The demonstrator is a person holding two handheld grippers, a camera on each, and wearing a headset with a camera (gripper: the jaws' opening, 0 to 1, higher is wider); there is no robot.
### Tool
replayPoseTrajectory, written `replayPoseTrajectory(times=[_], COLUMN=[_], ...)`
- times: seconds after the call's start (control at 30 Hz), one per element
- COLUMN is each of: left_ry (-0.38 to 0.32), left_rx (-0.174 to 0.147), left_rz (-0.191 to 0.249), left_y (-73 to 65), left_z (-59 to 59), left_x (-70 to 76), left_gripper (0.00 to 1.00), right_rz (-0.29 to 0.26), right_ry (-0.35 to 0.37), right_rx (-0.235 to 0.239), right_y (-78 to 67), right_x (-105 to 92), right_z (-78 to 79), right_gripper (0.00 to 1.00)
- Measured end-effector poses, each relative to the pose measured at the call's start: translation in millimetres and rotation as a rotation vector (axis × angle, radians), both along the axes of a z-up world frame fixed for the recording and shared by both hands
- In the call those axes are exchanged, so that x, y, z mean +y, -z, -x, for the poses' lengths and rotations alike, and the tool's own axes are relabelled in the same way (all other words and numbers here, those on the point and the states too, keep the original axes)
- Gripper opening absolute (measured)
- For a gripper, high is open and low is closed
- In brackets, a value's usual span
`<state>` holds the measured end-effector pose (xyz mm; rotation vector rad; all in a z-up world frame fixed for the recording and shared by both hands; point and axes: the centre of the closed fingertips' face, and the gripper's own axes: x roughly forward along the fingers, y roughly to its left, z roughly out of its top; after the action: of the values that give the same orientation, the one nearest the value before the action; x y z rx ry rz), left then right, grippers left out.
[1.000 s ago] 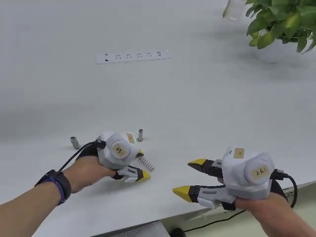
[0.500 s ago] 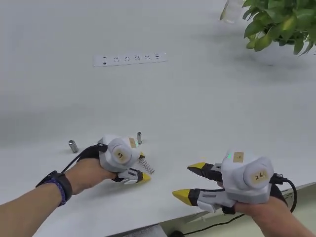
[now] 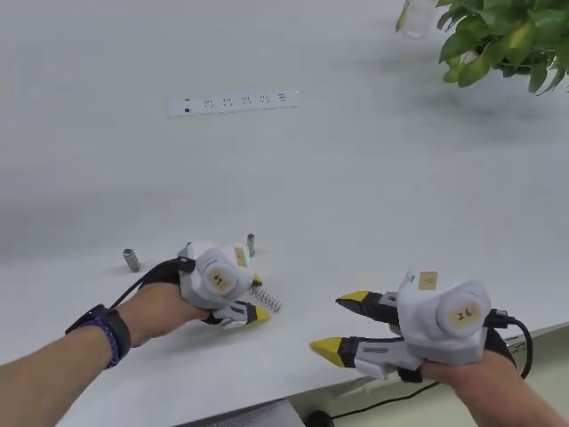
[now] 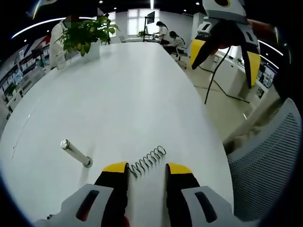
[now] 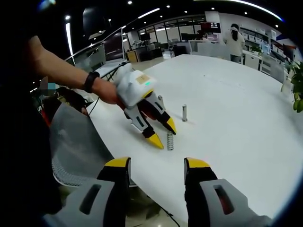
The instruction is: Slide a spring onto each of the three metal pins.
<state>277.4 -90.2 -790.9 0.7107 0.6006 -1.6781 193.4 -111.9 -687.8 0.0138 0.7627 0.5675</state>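
Your left gripper [image 4: 147, 167] is open, its jaws straddling the near end of the spring [image 4: 147, 161], which lies flat on the table [image 4: 123, 94]. It looks set to pinch that end, leaving the rest of the coil free to slip over a pin. A bare pin [image 4: 75, 152] stands upright just beside the spring, an easy first target. Your right gripper [image 3: 342, 323] hangs open and empty near the table's edge, probably held clear so it doesn't crowd the pickup.
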Motion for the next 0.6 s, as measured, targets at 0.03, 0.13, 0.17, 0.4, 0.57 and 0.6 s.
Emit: replayPoseTrajectory(times=[0.03,0.13,0.17,0.4,0.57,0.6], left_ry=[0.006,0.014,0.015,0.038,0.042,0.045], left_rx=[-0.008,-0.011,-0.011,-0.024,-0.027,-0.026], left_rz=[-0.002,-0.007,-0.009,-0.016,-0.016,-0.018], left_y=[0.4,0.7,1.0,0.8,1.0,0.2], left_z=[-0.1,1.4,1.5,4.6,6.3,8.7], left_x=[0.4,2.2,2.3,4.4,3.2,5.0], left_gripper=[0.24,0.21,0.2,0.15,0.1,0.09], right_rz=[0.0,-0.001,-0.001,-0.003,-0.004,-0.004], right_ry=[0.001,0.0,-0.001,-0.004,-0.012,-0.012], right_rx=[0.001,-0.001,0.0,-0.003,-0.004,-0.005], right_y=[0.0,0.4,0.4,-0.4,-1.4,-1.4], right_x=[0.0,-0.4,0.1,2.7,4.5,4.4], right_z=[0.1,-0.3,-0.4,-1.1,-1.2,-1.6], right_gripper=[0.43,0.43,0.43,0.43,0.44,0.44])
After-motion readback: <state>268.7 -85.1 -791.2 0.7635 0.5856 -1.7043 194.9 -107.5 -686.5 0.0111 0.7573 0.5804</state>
